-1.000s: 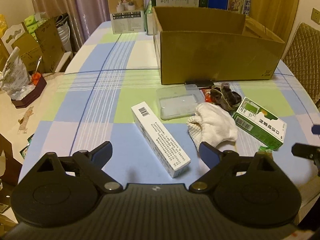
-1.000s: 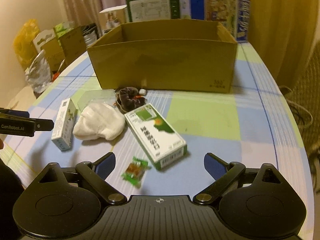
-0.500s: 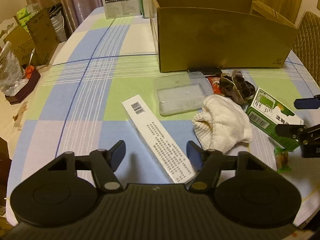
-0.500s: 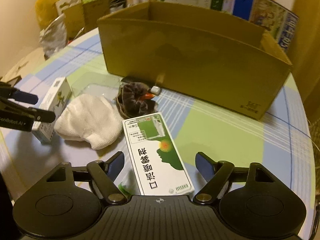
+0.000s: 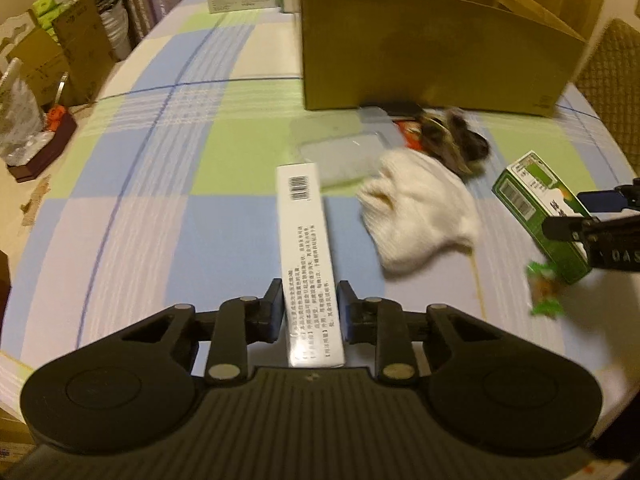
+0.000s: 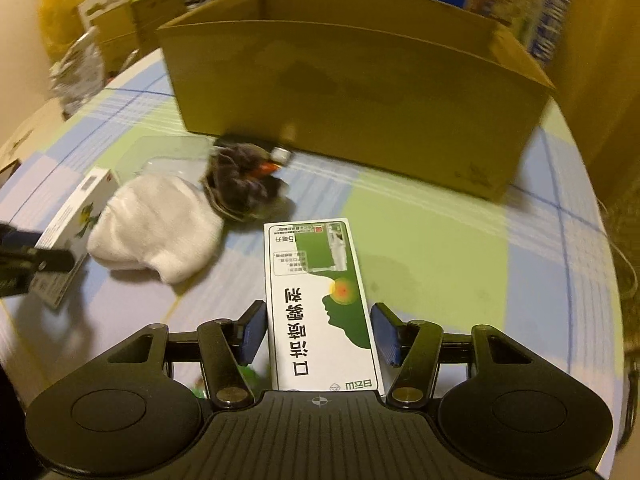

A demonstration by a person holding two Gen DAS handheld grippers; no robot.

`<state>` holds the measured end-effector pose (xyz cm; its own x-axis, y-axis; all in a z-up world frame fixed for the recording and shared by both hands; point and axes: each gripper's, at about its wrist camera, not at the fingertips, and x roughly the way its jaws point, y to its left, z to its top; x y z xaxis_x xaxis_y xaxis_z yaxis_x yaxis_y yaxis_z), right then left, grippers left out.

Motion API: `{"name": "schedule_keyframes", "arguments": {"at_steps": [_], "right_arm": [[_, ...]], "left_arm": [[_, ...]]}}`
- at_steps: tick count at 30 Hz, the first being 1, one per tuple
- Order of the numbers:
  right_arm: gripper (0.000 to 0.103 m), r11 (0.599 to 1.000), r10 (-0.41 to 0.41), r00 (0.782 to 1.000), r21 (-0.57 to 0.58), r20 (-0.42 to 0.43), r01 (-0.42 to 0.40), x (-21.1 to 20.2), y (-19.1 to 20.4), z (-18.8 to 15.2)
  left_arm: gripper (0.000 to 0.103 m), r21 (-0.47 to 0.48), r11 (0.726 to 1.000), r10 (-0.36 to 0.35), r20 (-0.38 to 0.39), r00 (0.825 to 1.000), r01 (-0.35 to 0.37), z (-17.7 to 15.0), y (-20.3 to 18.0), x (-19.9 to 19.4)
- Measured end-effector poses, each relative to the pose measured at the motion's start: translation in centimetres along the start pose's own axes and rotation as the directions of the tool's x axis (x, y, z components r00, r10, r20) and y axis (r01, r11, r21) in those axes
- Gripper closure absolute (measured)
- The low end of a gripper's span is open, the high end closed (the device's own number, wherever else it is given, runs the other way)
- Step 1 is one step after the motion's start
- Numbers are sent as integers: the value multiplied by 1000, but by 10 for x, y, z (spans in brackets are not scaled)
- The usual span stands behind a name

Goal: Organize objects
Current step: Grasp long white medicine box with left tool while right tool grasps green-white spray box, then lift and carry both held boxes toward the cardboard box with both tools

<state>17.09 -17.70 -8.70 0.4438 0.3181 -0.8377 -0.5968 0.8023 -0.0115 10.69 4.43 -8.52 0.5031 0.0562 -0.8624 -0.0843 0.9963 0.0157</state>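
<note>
Your left gripper (image 5: 310,312) straddles the near end of the long white box (image 5: 306,240), its pads just beside the box's sides, though contact cannot be confirmed. Your right gripper (image 6: 320,330) brackets the green-and-white box (image 6: 320,300) with narrow gaps at both pads, so it is not yet clamped. Both boxes lie flat on the checked tablecloth (image 5: 160,160), with the white glove (image 5: 416,216) between them and the cardboard box (image 6: 360,92) beyond.

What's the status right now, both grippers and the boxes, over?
Left gripper shut on white box. Right gripper straddling green box, small gaps both sides, not clamped. Cardboard box ahead, open top; white cloth off to the side, path clear.
</note>
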Motion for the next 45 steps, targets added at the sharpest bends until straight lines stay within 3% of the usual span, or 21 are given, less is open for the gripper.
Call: {"name": "schedule_keyframes", "arguments": {"at_steps": [6,12,30,45], "right_arm": [[49,995,-25,1000,101,-11,26,-23,-9,-27],[49,992,-25,1000,125,12,24,-29,-7,-37],[47,992,-15,1000,124,13,14,-10,-9,-32],[51,984,-39,997,175,71,26,-35,-8,-23]], "left_arm": [[81,54,998,-41,5,999,41,-16,-15,-17],[77,53,998,-37,23,999,36,-7,-13,-12],[80,62,997,-51,-9,999,52,1,-10,19],[82,53,996,-67,30,997,65,5,-4,-9]]}}
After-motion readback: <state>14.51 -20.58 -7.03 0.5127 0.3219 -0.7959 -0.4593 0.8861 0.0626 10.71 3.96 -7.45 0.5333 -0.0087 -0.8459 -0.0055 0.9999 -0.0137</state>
